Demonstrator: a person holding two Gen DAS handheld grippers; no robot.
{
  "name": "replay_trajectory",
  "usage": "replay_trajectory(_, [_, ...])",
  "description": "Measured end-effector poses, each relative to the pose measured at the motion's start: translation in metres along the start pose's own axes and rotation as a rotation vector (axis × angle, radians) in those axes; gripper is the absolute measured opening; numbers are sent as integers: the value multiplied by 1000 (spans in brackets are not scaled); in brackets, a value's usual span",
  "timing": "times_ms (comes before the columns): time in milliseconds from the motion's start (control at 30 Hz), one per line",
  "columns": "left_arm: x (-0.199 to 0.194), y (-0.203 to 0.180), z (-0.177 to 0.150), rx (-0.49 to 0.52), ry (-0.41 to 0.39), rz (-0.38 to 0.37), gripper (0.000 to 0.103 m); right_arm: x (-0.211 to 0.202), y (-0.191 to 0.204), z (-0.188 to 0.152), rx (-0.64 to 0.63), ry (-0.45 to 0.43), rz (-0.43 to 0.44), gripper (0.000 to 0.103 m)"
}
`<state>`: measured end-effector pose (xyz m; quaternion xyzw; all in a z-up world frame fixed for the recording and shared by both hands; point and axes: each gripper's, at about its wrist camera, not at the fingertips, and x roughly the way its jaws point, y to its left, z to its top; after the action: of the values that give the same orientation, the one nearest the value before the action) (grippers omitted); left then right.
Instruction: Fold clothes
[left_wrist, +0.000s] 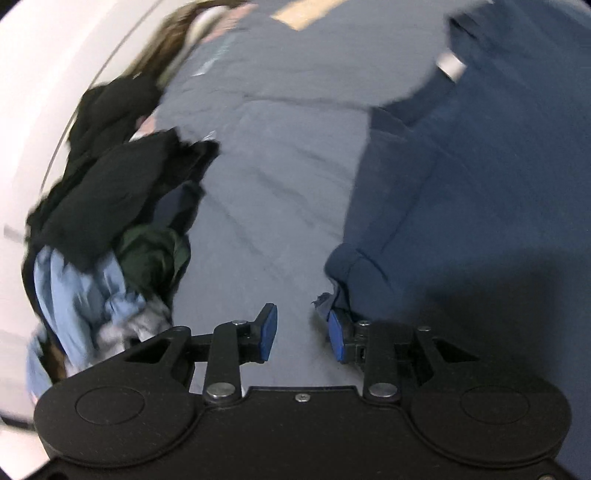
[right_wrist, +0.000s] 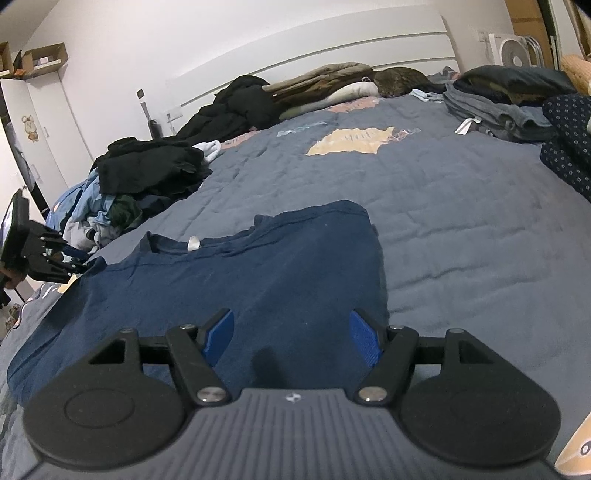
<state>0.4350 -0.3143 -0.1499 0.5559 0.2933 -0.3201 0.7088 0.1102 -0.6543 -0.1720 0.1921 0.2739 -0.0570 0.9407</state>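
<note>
A dark navy cotton T-shirt (right_wrist: 258, 273) lies spread flat on the bed, its collar with a small white tag turned toward the headboard and one side already folded in to a straight edge. The right gripper (right_wrist: 291, 338) hovers over the shirt's lower part, its jaws spread wide with nothing between the blue pads. At the shirt's far sleeve, the left gripper (left_wrist: 303, 334) sits low over the bed; its jaws stand partly apart, and the sleeve's bunched hem (left_wrist: 343, 280) lies against the outer side of one blue pad, not pinched. Under it all stretches a grey-blue quilted bedspread (right_wrist: 461, 206) with a pale yellow patch. Beside the left gripper a jumbled heap of unfolded clothes (right_wrist: 140, 177), black, light blue and dark green, is piled along the bed's edge. A stack of folded grey and dark garments (right_wrist: 495, 110) rests near the white panelled headboard (right_wrist: 332, 48).
</note>
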Motion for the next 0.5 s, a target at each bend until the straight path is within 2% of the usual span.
replay_trajectory(33, [1, -3, 1, 53, 14, 0, 30, 1, -1, 0, 2, 1, -1, 69])
replay_trajectory(67, [2, -6, 2, 101, 25, 1, 26, 2, -1, 0, 5, 4, -2, 69])
replay_trajectory(100, [3, -9, 3, 138, 31, -3, 11, 3, -2, 0, 7, 6, -3, 69])
replay_trajectory(167, [5, -13, 5, 192, 43, -19, 5, 4, -2, 0, 7, 11, -8, 69])
replay_trajectory(300, [4, -16, 5, 312, 53, 7, 3, 5, -2, 1, 6, 13, -10, 69])
replay_trajectory(433, [4, -14, -6, 494, 118, 67, 3, 2, -1, 1, -5, 6, -5, 69])
replay_trajectory(500, [3, -15, -12, 620, 130, 115, 3, 2, -1, 1, -4, 1, -4, 69])
